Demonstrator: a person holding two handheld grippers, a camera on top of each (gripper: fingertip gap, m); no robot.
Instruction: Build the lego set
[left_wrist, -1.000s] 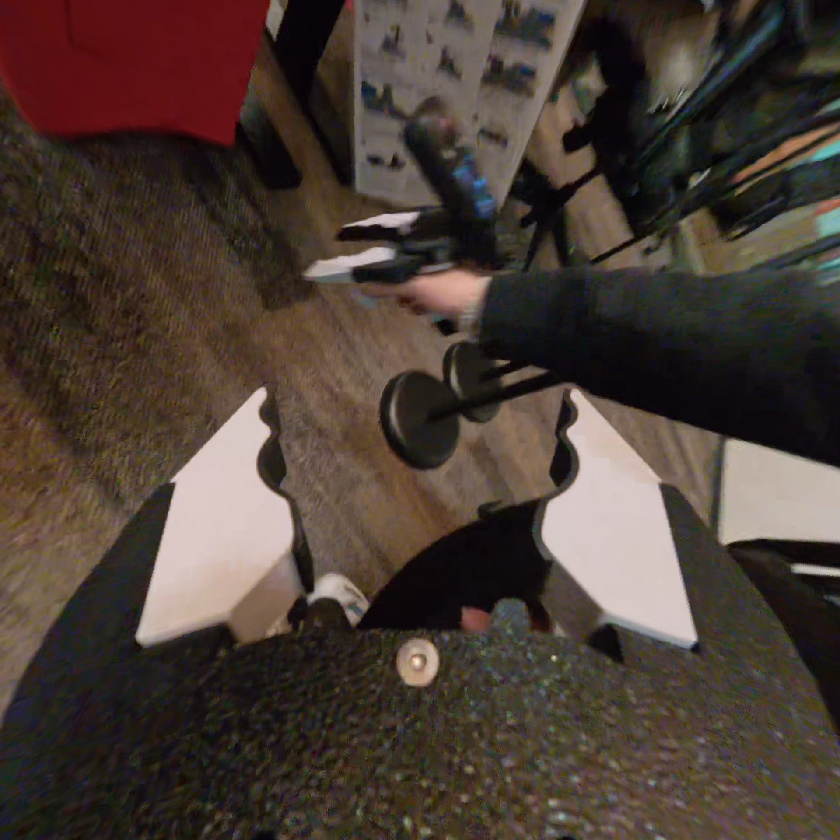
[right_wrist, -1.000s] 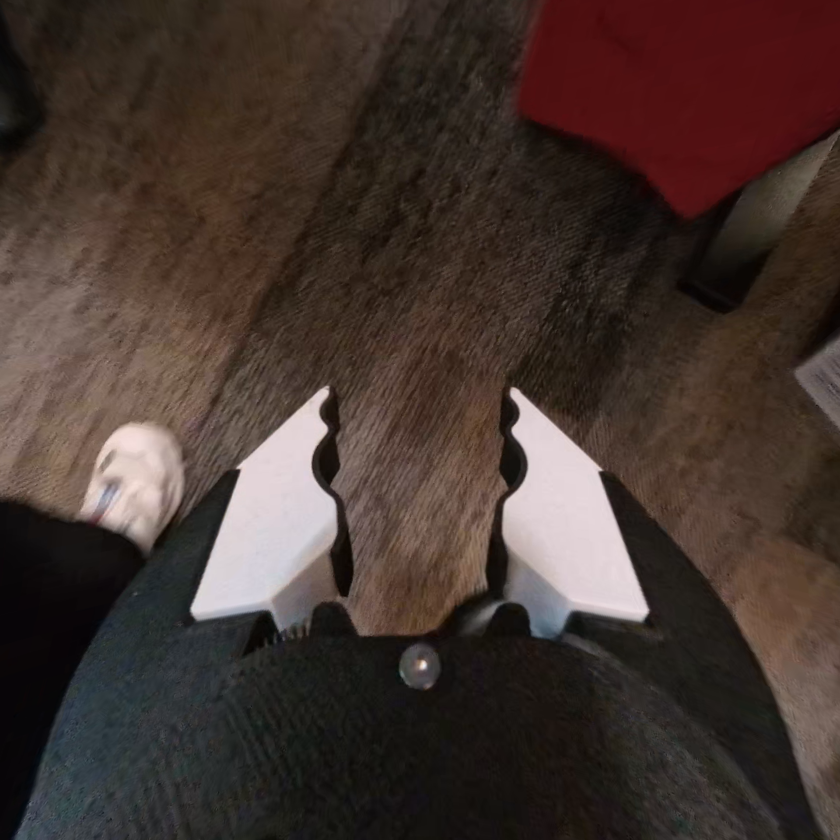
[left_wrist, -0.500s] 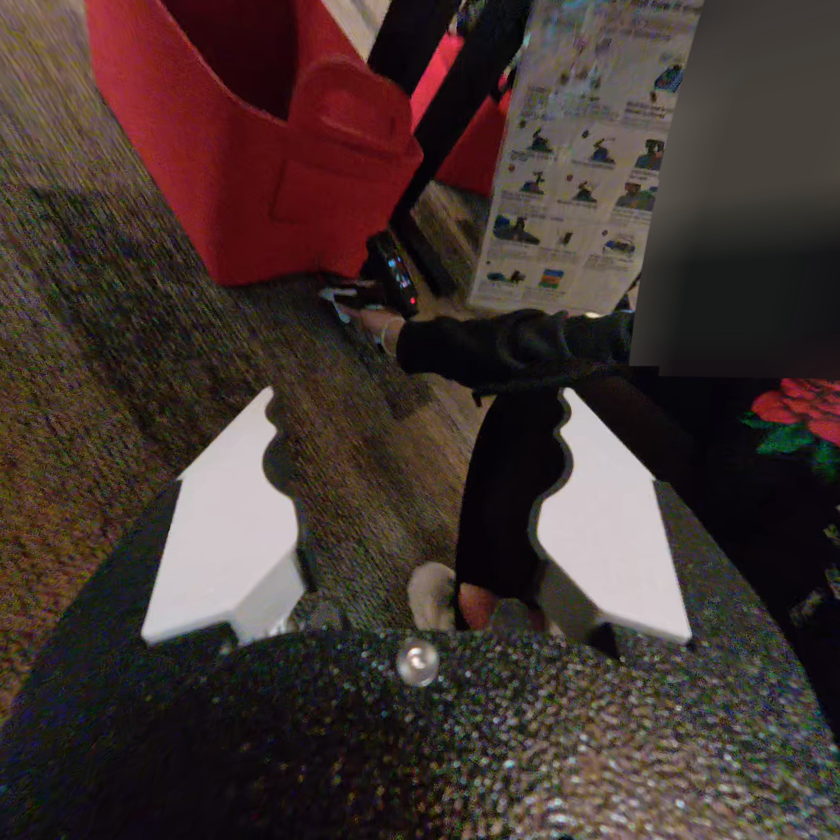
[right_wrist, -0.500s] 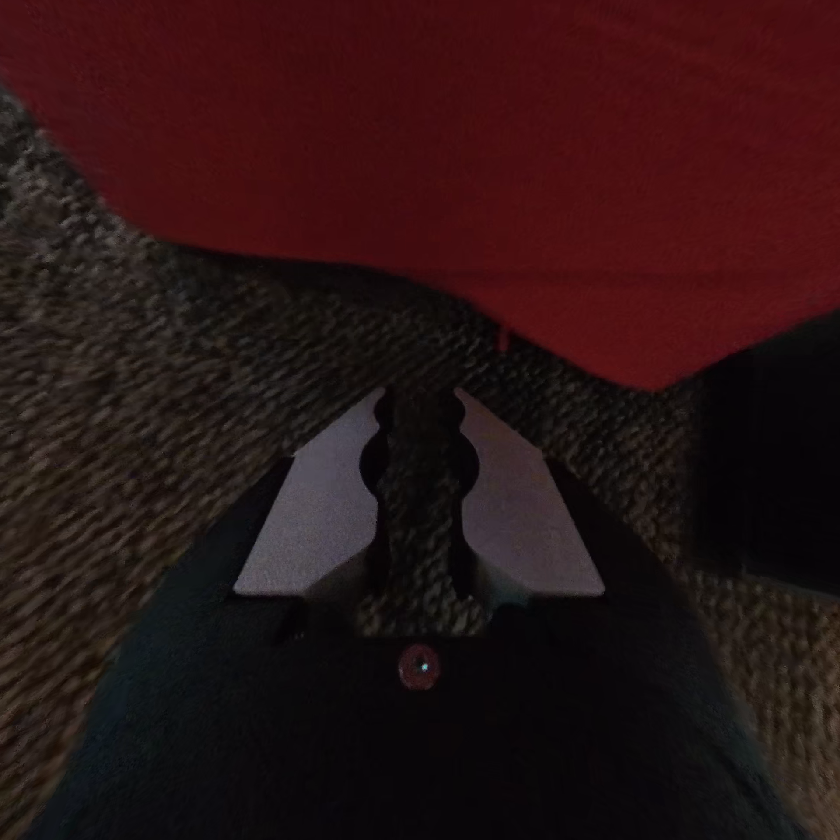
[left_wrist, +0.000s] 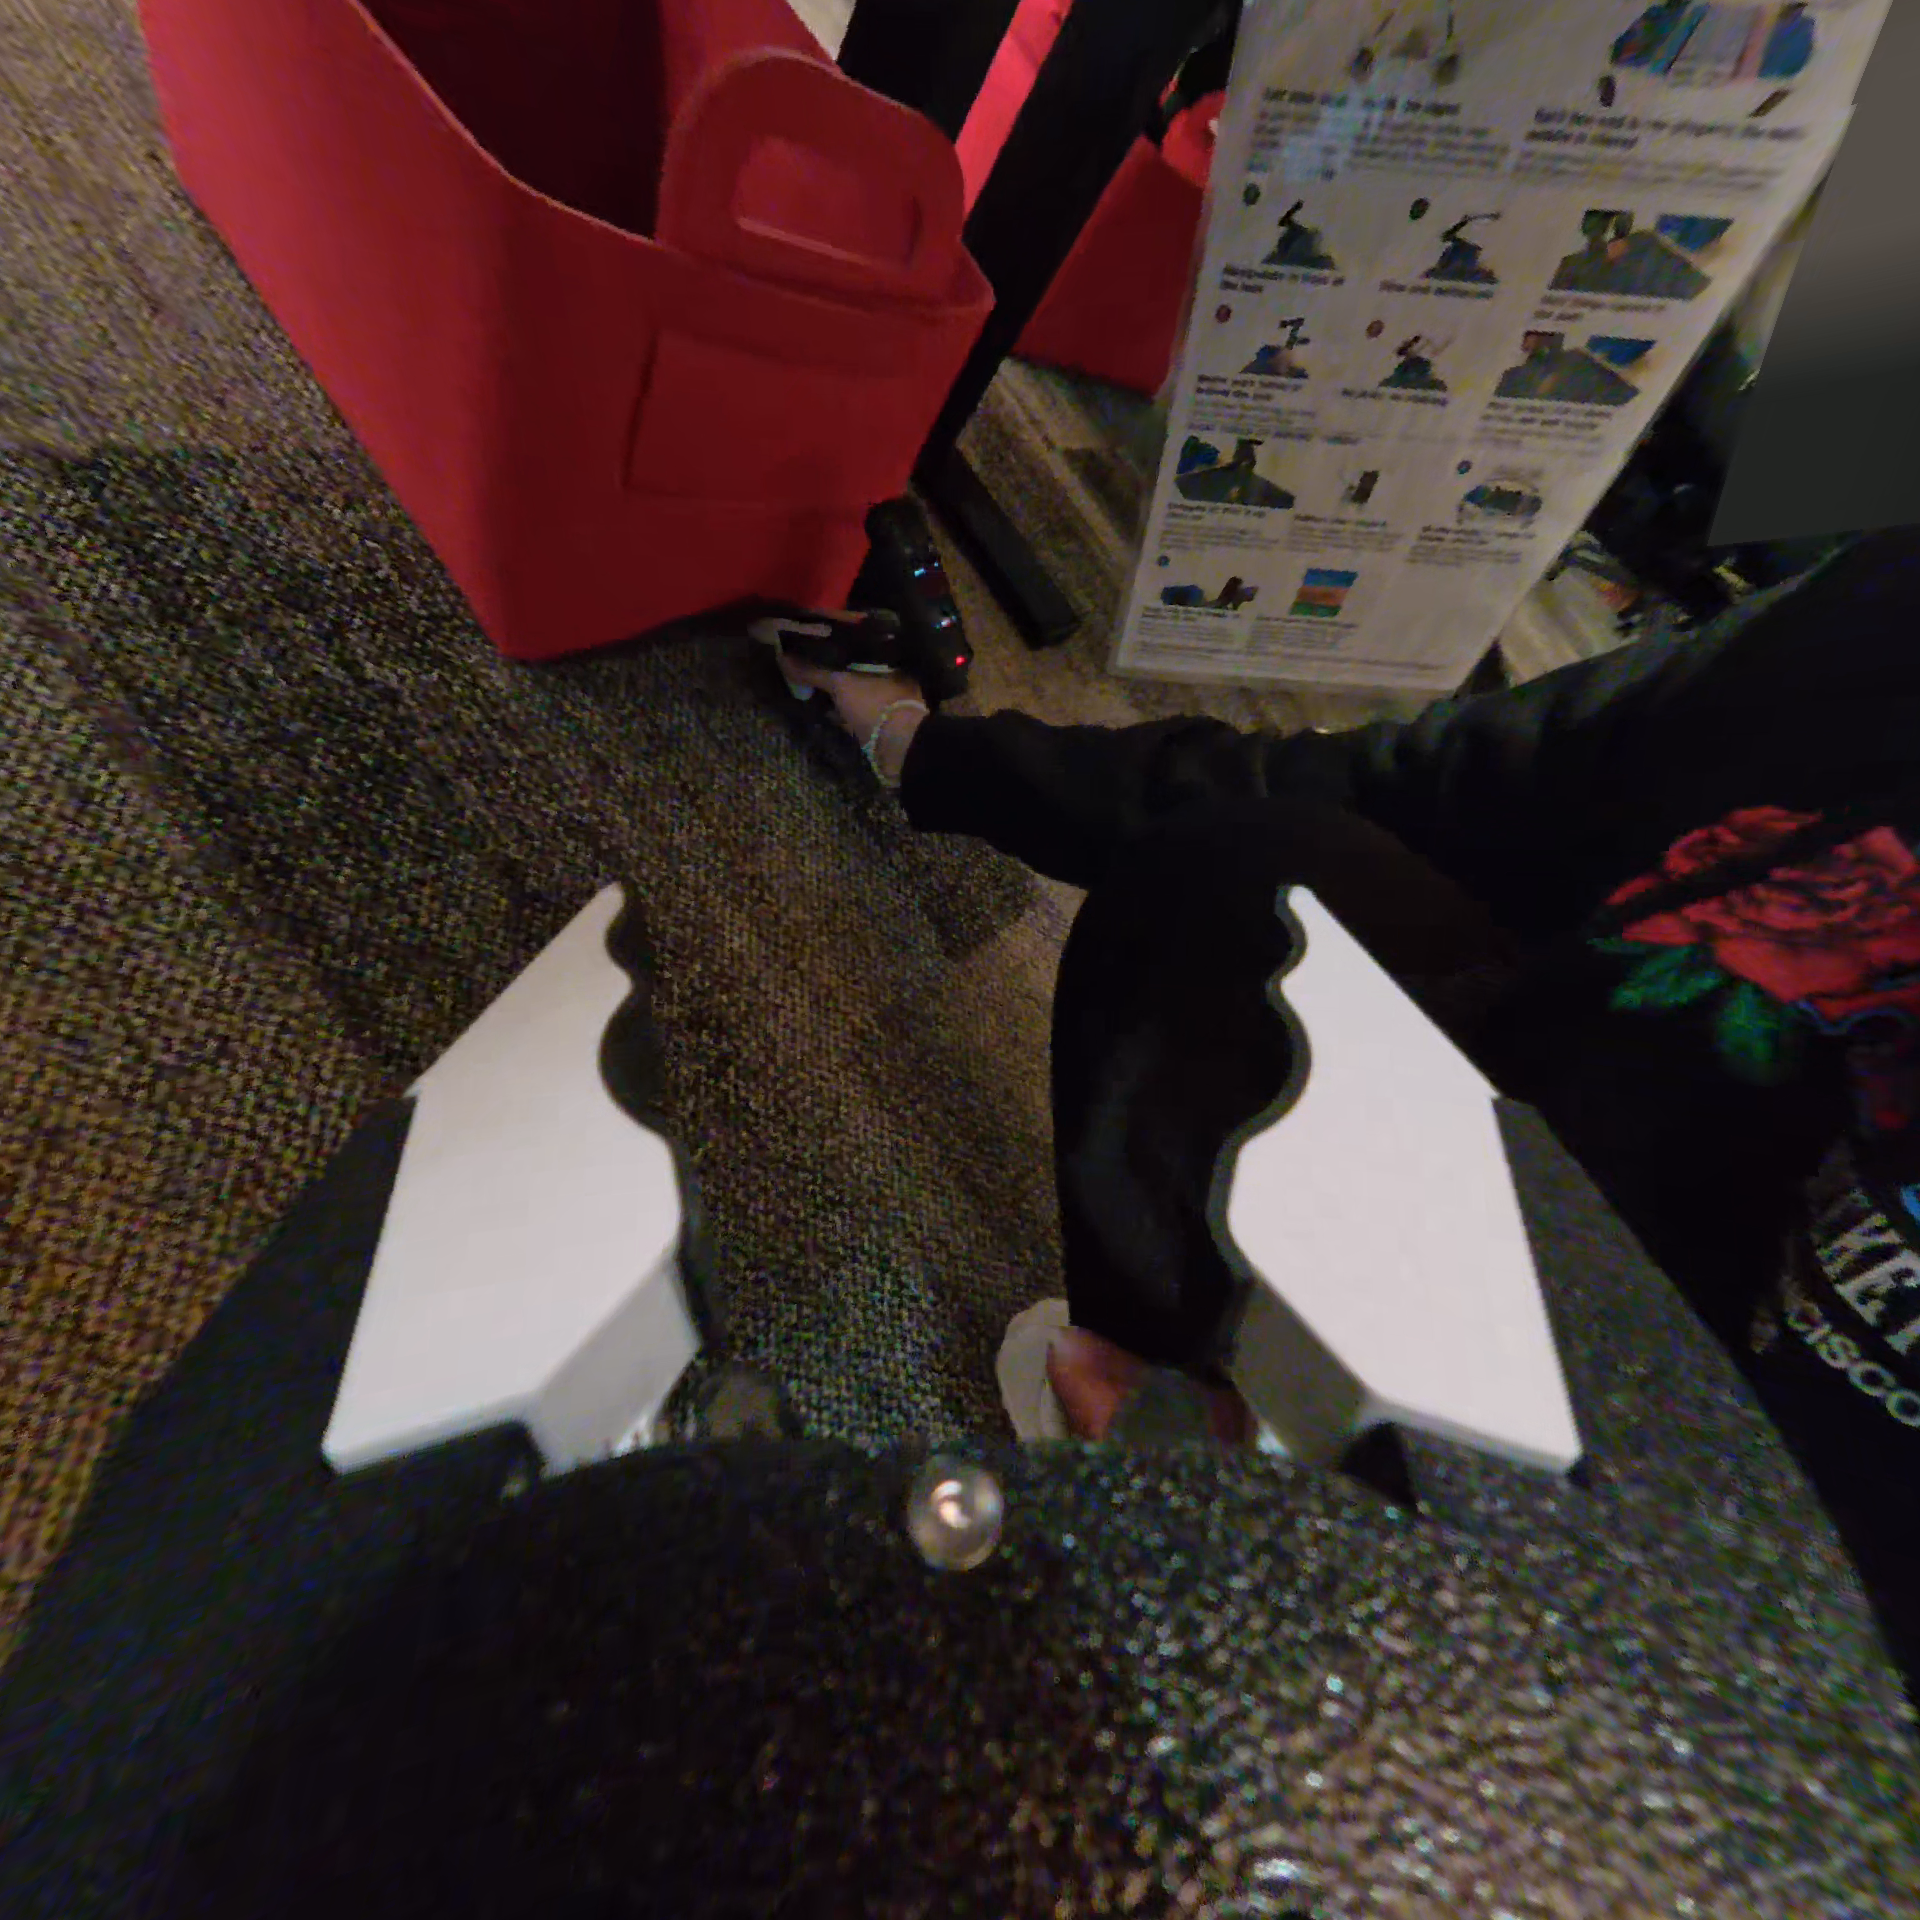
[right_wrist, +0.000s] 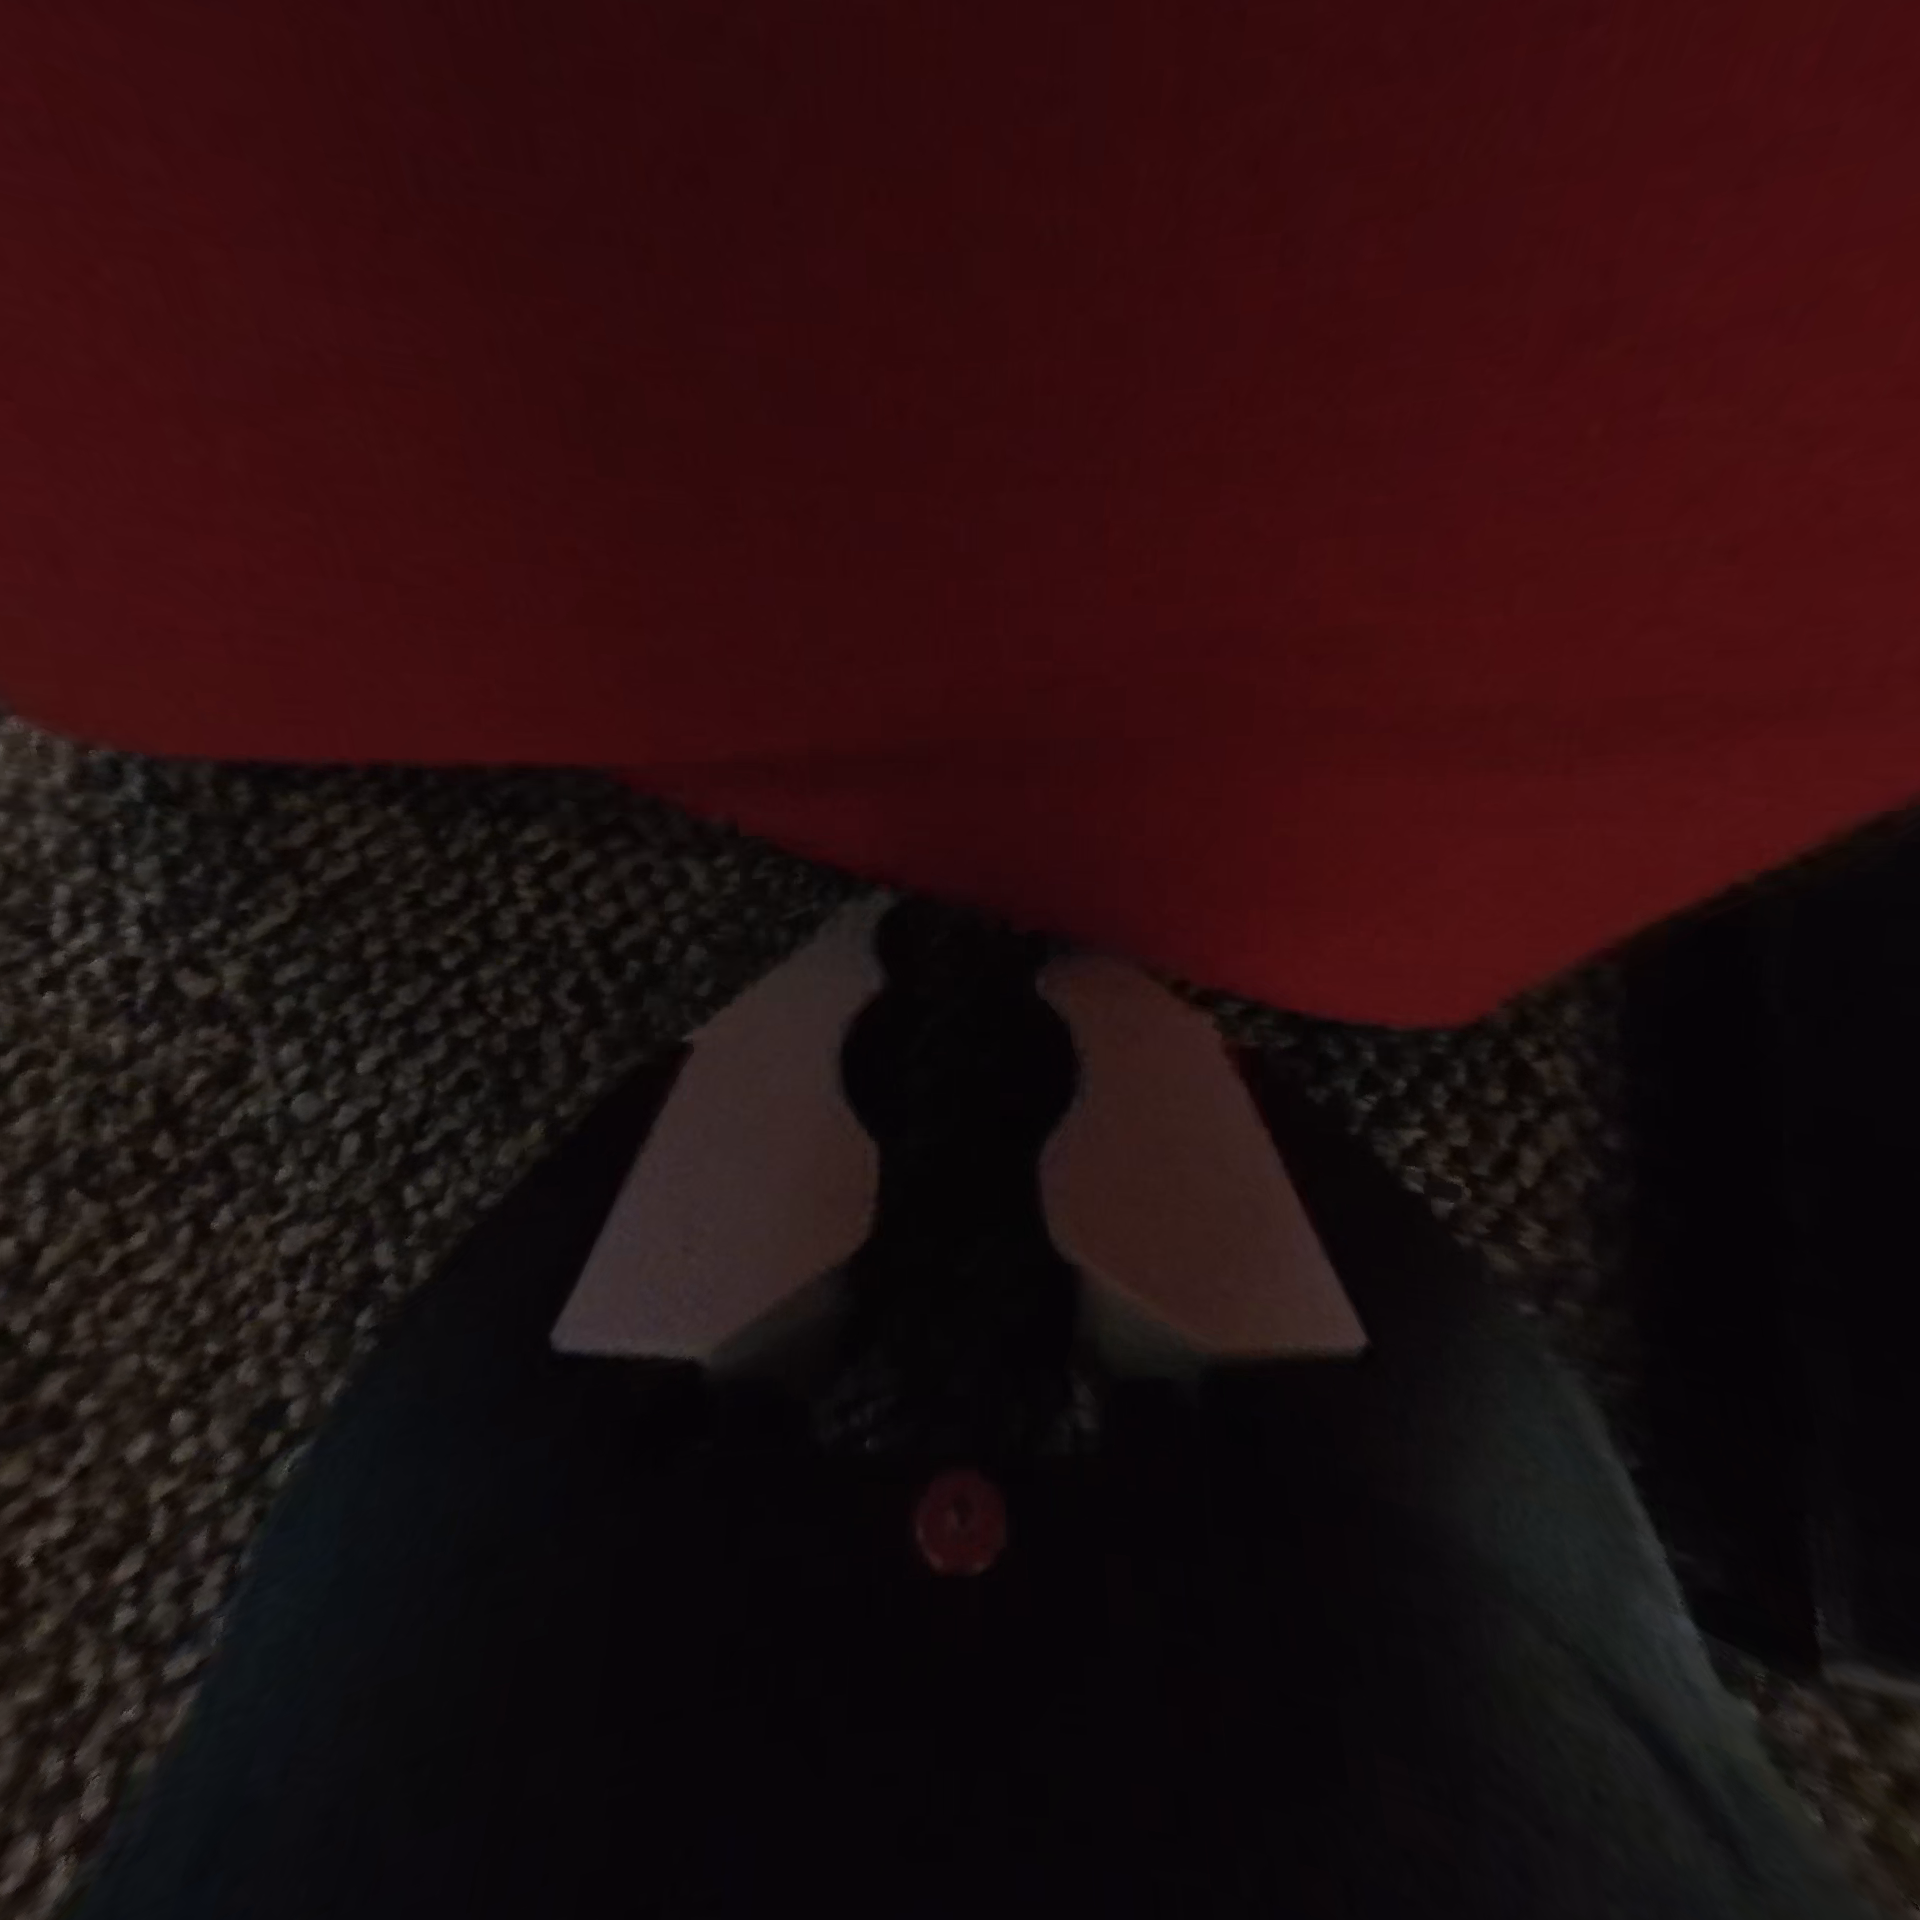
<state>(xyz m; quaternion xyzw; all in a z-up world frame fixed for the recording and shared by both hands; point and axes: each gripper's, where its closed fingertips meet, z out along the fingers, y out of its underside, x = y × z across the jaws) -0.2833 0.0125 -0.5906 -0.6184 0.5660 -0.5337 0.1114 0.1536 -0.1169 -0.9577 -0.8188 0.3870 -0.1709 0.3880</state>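
A speckled brown-grey carpet (left_wrist: 312, 831) covers the floor in both views. On it, at the far left of the left wrist view, stands a large red felt storage bin (left_wrist: 582, 343) with a cut-out handle; a second red bin (left_wrist: 1091, 260) shows farther off behind a black stand leg (left_wrist: 1029, 239). To the far right a white instruction poster with small pictures (left_wrist: 1455, 343) stands upright on the carpet. At the right edge is a person's black sweatshirt with a red rose print (left_wrist: 1766, 935), and from it a black sleeve (left_wrist: 1195, 769) stretches left toward the bin.

The left gripper (left_wrist: 951, 935) hangs above the carpet, its white fingers (left_wrist: 520, 1195) spread wide with nothing between them. Between them, near its body, a white shoe (left_wrist: 1023, 1371) shows below a black trouser leg (left_wrist: 1143, 1143).

The right gripper (right_wrist: 961, 956) lies low at the near corner of the red bin, its tips just at the bin's base. Its white fingers (right_wrist: 748, 1174) stand a narrow gap apart, and that gap is too dark to tell whether anything is in it. In the left wrist view it (left_wrist: 831, 639) is small, held by a hand (left_wrist: 857, 701).

No lego pieces can be made out in either view.
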